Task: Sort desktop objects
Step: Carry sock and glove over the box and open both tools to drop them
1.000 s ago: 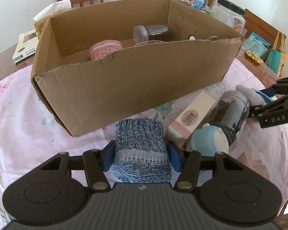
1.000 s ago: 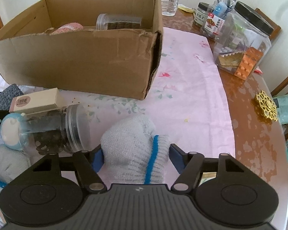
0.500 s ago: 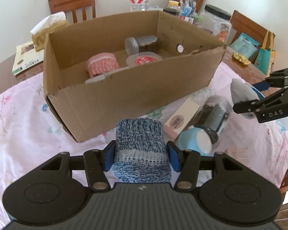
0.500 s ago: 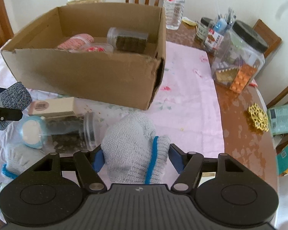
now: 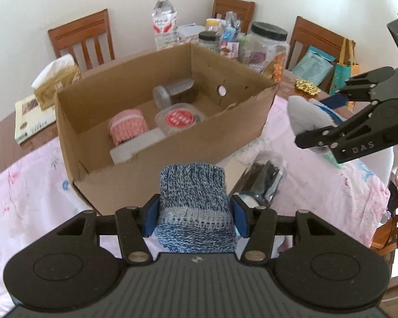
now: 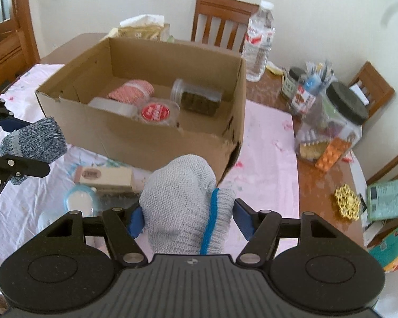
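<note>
1. The left wrist camera is sitting just behind the left gripper (image 5: 195, 216), looking forward and down along its fingers at the cardboard box (image 5: 172, 156) from above the box's near long wall, close enough to see inside.
2. The right wrist camera is riding behind the right gripper (image 6: 188, 220), facing the same box (image 6: 135, 137) from nearer its right end, angled down over the pink tablecloth (image 6: 268, 159).
3. Both views are sharing the box interior, the water bottle (image 5: 165, 21) (image 6: 258, 39) and the black-lidded jar (image 5: 268, 42) (image 6: 342, 116) behind.
4. Each camera is catching the other gripper at its frame edge.
</note>
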{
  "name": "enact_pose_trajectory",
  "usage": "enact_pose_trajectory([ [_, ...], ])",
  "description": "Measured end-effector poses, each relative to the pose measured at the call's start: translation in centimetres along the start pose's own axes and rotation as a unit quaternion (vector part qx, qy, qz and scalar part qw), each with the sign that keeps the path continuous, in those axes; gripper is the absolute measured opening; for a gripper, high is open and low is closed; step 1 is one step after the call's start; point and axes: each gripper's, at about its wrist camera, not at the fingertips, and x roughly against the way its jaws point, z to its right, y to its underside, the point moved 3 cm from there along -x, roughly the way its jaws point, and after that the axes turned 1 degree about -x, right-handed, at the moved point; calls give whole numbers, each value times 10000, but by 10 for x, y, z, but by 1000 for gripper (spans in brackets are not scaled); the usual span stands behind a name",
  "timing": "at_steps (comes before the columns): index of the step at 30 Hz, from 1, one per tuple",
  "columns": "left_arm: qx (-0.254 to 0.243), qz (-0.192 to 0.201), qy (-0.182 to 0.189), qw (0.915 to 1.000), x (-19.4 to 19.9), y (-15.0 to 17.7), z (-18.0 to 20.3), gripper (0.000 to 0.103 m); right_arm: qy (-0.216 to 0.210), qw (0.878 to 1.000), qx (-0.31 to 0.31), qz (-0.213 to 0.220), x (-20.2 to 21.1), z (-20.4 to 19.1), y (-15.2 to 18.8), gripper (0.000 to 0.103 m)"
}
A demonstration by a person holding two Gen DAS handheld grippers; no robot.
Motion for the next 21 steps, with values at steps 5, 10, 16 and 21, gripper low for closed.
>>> enact_pose_trajectory([
  [5,-160,107,17,9998,9,-13,-1,55,-28,9997,171,155,8,-5,-11,72],
  [10,-246,202,-4,9995,14,-25,-4,55,-57,9989,309,350,15,-9,-26,72],
  [16,-325,354,-125,9988,18,-38,-11,55,-53,9973,498,530,19,-10,-46,72],
  [21,-321,470,-200,9982,20,-51,-18,55,-51,9956,683,644,18,-12,-62,72],
])
